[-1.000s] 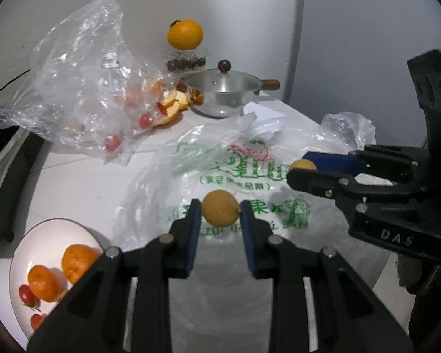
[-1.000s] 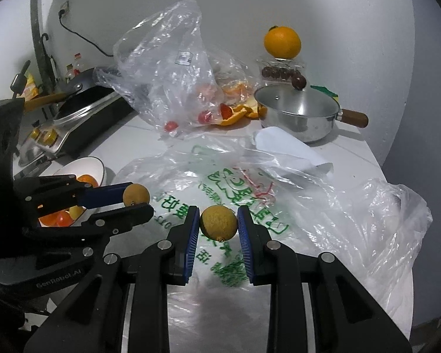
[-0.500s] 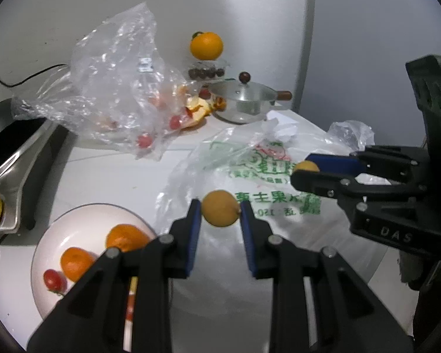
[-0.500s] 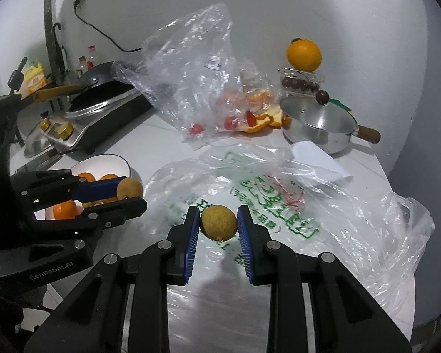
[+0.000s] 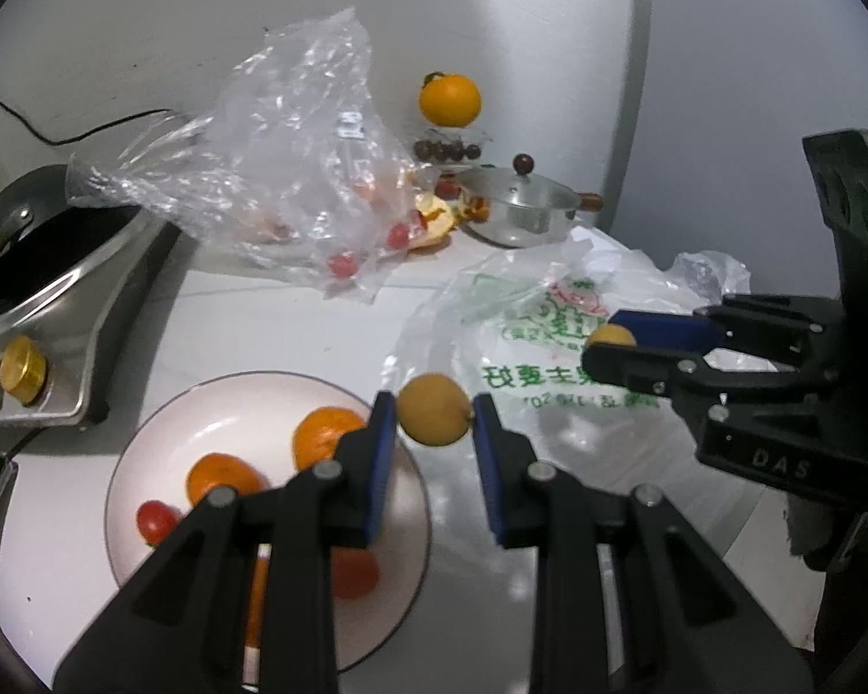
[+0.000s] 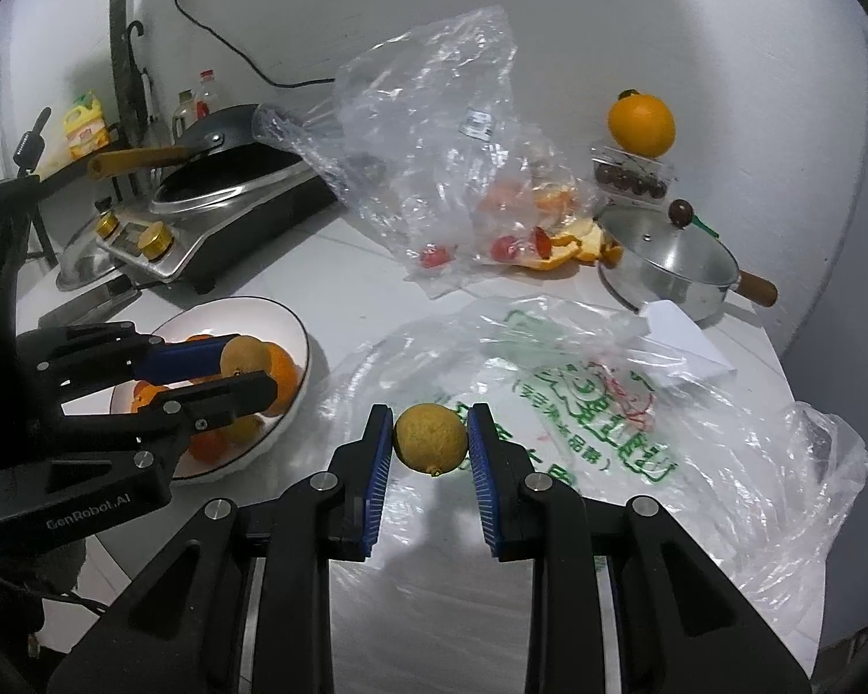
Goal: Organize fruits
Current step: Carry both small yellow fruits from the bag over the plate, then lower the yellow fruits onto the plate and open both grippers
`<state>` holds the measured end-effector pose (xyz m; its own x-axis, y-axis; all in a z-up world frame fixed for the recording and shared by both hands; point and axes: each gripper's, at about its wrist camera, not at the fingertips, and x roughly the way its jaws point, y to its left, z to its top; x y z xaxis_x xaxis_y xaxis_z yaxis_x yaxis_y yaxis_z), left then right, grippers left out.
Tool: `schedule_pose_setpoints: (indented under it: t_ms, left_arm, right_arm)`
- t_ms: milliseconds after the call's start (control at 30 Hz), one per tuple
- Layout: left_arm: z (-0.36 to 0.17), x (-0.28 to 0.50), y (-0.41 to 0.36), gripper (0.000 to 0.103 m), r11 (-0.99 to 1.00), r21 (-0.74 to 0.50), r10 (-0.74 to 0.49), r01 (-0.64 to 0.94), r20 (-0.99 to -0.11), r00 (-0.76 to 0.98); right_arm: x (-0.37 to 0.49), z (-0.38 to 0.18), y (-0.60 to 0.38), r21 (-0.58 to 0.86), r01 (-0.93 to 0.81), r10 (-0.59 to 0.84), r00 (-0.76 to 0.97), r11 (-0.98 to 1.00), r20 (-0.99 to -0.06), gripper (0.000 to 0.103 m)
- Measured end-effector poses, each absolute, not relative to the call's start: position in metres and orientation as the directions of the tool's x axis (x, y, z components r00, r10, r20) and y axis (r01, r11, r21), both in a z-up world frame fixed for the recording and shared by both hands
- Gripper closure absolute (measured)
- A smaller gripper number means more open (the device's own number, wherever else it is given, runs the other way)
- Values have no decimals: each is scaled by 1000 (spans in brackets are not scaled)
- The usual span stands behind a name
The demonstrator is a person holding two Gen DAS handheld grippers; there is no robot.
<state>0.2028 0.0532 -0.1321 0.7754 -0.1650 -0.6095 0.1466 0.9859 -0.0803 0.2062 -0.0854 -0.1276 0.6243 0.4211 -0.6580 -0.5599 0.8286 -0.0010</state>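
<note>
Gripping one round, dimpled yellow fruit each, two grippers hover over the counter.

Left gripper (image 5: pixel 434 425) clamps its fruit (image 5: pixel 433 410) above the glossy white plate's (image 5: pixel 162 439) rim; right gripper (image 6: pixel 428 442) pinches another fruit (image 6: pixel 430 438) over crinkled printed plastic bag (image 6: pixel 596 405).

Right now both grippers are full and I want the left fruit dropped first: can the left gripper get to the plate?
Probably yes. The left gripper, shut on its lemon, hangs at the plate's right rim, and nothing stands between them. The plate already holds oranges and tomatoes, but bare patches remain.
</note>
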Motion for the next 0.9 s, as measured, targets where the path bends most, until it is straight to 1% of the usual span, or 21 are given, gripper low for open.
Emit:
schedule_pose_setpoints:
  t_ms: [467,900]
  left_arm:
    - [-137,192,99,75,992,-97,-126,84,-608,784]
    - [-143,196,141,75,998,-67,-53,15,-615,786]
  right_arm:
    - [203,-131,-41,-10,-620,456,588,785,-669,75]
    - [209,-136,-7,-6,-660,488,562,752,-667,75]
